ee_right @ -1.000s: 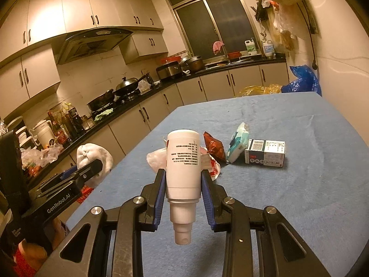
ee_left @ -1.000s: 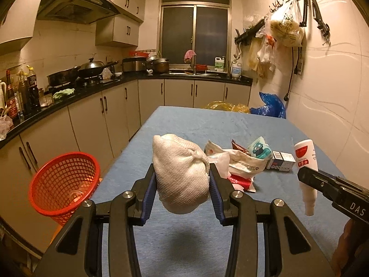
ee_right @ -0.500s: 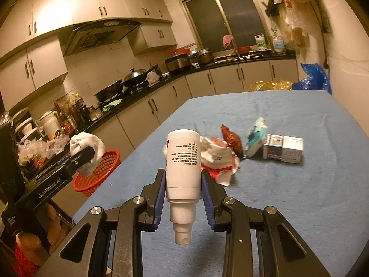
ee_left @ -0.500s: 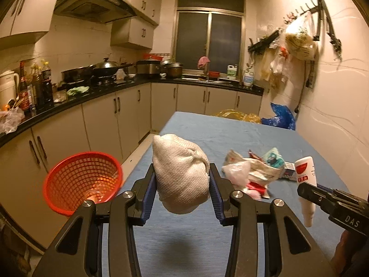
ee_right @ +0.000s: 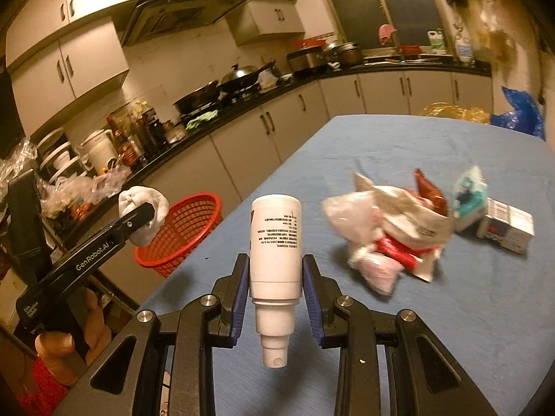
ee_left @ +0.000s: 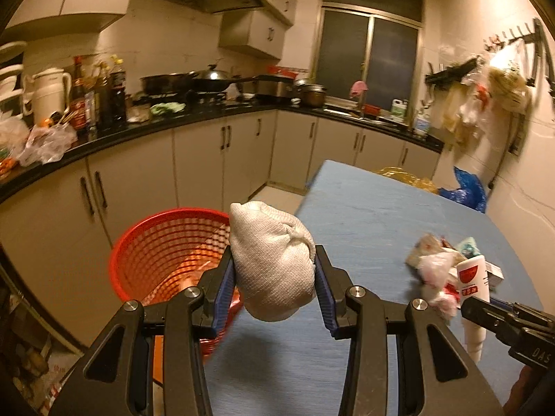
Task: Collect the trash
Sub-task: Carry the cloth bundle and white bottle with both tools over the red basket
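Observation:
My left gripper (ee_left: 274, 277) is shut on a crumpled white cloth bundle (ee_left: 274, 260), held at the left edge of the blue table, just right of a red mesh basket (ee_left: 166, 249). My right gripper (ee_right: 275, 277) is shut on a white spray bottle (ee_right: 275, 242), nozzle toward the camera, above the table's near left part. In the right wrist view the left gripper (ee_right: 145, 215) carries the bundle (ee_right: 145, 208) beside the basket (ee_right: 184, 228). In the left wrist view the bottle (ee_left: 473, 287) shows at the right.
A pile of wrappers and plastic bags (ee_right: 388, 228) lies mid-table with a teal packet (ee_right: 468, 194) and a small carton (ee_right: 506, 228). The blue table (ee_right: 433, 145) runs toward yellow and blue bags (ee_right: 520, 111). Cabinets and a cluttered black counter (ee_left: 138, 128) line the left. A hand (ee_right: 55, 353) holds the left gripper.
Both grippers have swung left toward the table's edge, still gripping the bundle and the bottle. The red basket now sits closer and larger, right beside the left gripper.

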Demonstrator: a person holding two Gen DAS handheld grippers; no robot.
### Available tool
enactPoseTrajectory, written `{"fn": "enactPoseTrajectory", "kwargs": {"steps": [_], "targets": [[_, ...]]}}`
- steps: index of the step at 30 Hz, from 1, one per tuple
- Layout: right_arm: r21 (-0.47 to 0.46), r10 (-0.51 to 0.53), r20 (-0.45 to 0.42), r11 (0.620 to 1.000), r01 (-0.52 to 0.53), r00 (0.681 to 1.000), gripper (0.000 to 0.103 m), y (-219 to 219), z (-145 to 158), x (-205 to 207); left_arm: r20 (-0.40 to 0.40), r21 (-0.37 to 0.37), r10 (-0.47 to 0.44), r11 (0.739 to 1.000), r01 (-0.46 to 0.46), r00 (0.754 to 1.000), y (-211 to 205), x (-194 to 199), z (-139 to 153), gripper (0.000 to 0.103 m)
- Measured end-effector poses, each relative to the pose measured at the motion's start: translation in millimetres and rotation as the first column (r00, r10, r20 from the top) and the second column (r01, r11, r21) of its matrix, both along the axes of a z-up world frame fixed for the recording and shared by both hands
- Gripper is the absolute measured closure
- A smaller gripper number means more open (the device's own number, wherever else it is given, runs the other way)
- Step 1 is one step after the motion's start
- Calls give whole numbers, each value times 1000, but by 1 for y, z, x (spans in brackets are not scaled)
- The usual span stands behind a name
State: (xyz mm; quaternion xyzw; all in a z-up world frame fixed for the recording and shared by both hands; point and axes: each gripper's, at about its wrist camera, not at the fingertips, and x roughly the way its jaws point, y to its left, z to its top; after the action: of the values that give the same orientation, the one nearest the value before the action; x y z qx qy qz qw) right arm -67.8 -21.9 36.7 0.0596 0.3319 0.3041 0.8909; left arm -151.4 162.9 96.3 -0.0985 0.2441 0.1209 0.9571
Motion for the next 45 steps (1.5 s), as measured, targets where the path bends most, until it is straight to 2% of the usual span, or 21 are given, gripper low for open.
{"fn": "enactPoseTrajectory", "kwargs": {"steps": [12,25,45], "targets": [[-49,129,-32,990,-130,991,70,71,8,17,-37,-39,86,995,-88,996,52,2,-16,62],[-73,212,-98,973,-220,972,70,137,3,52,-75,-72,150,985,-155,986,97,10,-32,62],[-57,250,-140,964,-260,958,70,202,0,80,-114,-75,172,981,-181,978,134,38,-43,62]]}}
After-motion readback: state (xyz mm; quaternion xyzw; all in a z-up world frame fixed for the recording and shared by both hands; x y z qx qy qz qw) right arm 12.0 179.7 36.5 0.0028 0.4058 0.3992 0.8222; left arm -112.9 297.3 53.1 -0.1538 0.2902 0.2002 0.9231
